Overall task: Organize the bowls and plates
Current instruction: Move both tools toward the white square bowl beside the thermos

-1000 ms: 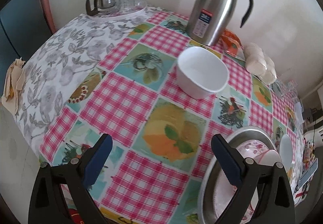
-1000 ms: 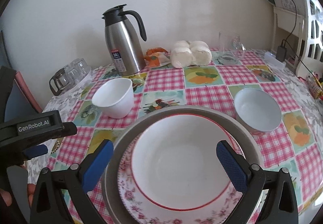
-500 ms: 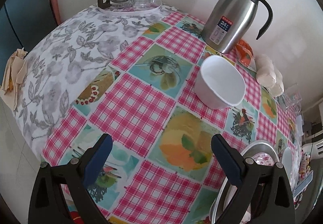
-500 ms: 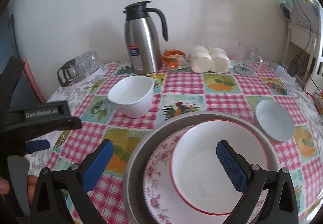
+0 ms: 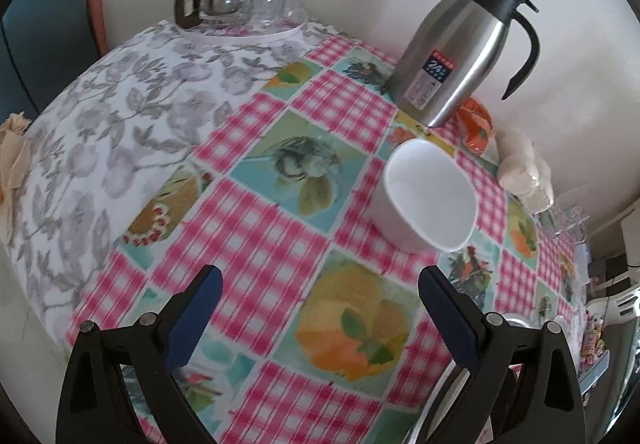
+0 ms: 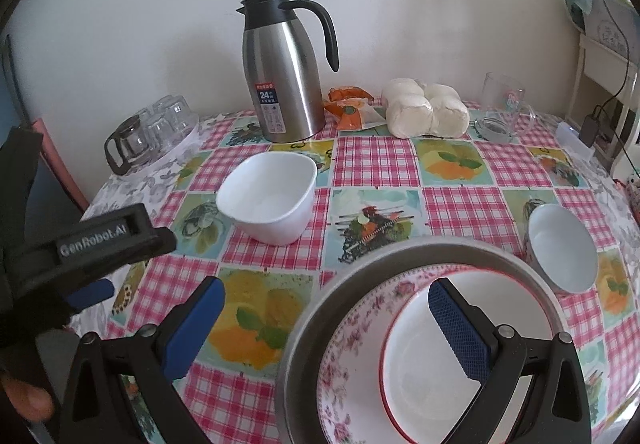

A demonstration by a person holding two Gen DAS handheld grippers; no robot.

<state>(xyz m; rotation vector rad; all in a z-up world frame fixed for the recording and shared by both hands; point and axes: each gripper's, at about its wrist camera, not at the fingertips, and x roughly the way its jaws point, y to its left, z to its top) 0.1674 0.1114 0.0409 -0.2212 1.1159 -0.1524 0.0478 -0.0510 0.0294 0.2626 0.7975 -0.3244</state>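
Note:
A white squarish bowl [image 6: 269,197] stands on the checked tablecloth; it also shows in the left wrist view [image 5: 429,194]. A metal tray [image 6: 320,308] at the front holds a floral plate [image 6: 352,340] with a red-rimmed white plate [image 6: 416,364] on it. A small white round bowl [image 6: 562,248] stands to the tray's right. My right gripper [image 6: 326,324] is open and empty above the tray's left edge. My left gripper [image 5: 320,318] is open and empty, short of the squarish bowl, and its body shows at the left of the right wrist view [image 6: 80,244].
A steel thermos jug [image 6: 284,72] stands behind the squarish bowl by the wall. A tray of glasses with a glass pot [image 6: 148,132] is at the back left. Wrapped buns [image 6: 426,112], an orange packet [image 6: 348,108] and a glass mug [image 6: 504,108] line the back.
Both grippers have moved left and back; the squarish bowl now sits more central ahead of the left gripper. The tray has slid toward the right in both views. Both stay open.

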